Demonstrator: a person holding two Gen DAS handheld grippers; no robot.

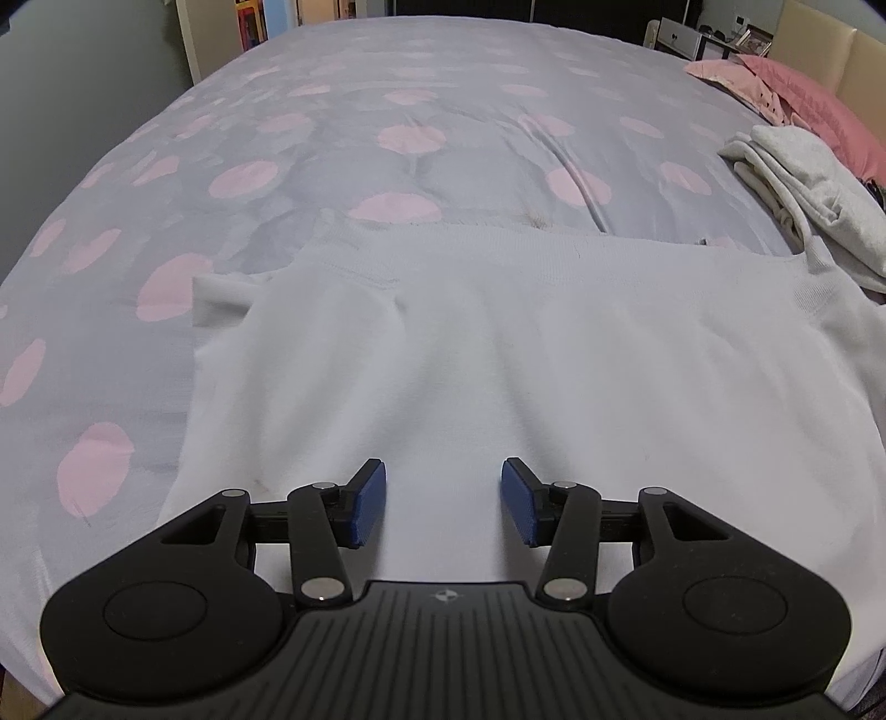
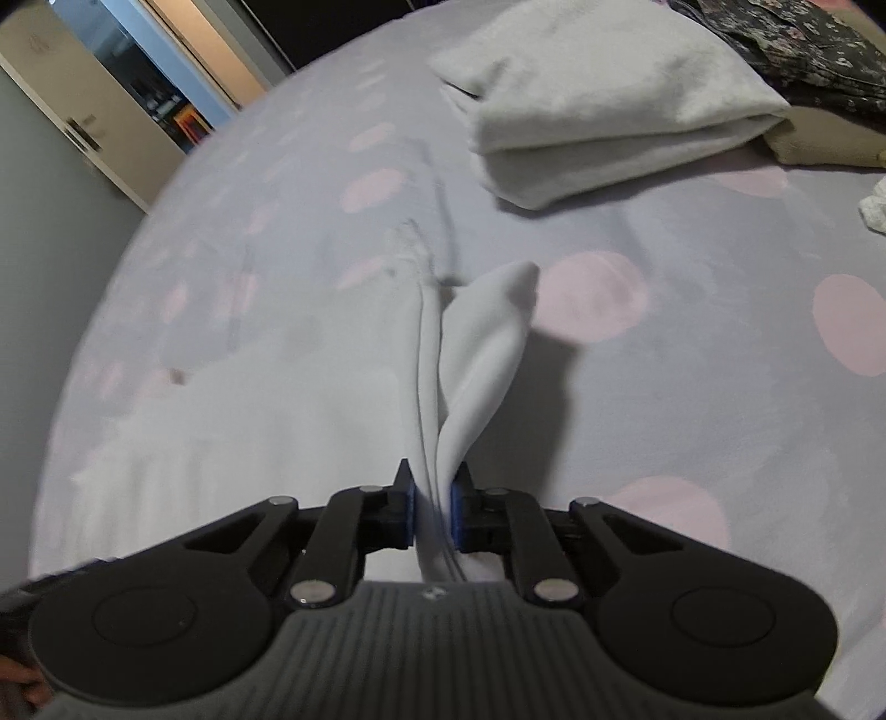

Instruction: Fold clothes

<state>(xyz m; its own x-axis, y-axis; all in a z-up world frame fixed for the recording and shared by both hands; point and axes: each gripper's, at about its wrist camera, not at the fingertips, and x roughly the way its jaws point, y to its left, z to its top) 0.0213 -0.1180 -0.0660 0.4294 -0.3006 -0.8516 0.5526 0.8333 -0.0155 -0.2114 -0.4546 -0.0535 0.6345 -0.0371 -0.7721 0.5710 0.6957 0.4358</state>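
A wide bed covered by a grey quilt with large pink dots (image 1: 343, 138) fills most of both views. A beige padded headboard (image 1: 819, 50) stands at the bed's far right corner. Beyond the far left edge are a plain grey wall (image 2: 50, 232) and a pale wooden cupboard with a dark handle (image 2: 83, 111). The light is dim and even.

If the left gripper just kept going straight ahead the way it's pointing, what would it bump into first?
Most likely the white garment spread on the bed. The left gripper is open and hovers low over it, angled along the cloth, so it should meet that fabric first. Depth is hard to judge here.
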